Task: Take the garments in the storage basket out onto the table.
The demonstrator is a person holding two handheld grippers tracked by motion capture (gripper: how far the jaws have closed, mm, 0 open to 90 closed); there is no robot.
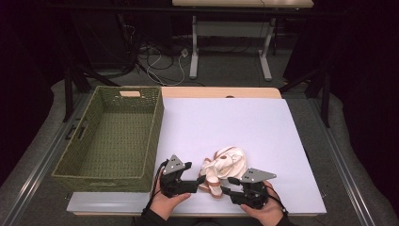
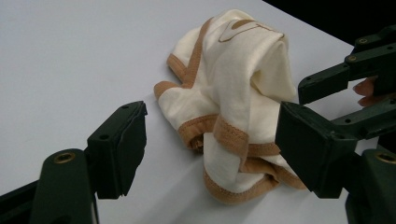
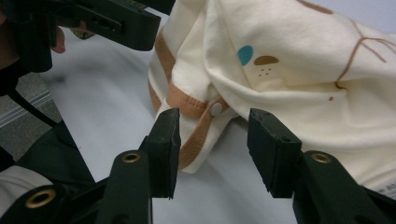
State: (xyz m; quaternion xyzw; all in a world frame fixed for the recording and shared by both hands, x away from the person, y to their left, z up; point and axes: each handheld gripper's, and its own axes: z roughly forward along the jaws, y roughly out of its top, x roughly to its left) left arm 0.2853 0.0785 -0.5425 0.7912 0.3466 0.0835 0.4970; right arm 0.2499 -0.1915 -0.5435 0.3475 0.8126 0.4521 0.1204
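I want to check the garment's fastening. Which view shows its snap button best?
The right gripper view: the snap button sits close up on the tan trim of the cream garment. The left gripper view shows the crumpled garment whole, the high view only small; I can't make out a button in either.

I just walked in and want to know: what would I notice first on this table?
A crumpled cream garment with tan trim lies near the front of the white table. The left gripper and the right gripper flank its near edge, jaws open around the cloth. A green woven basket stands at the left.
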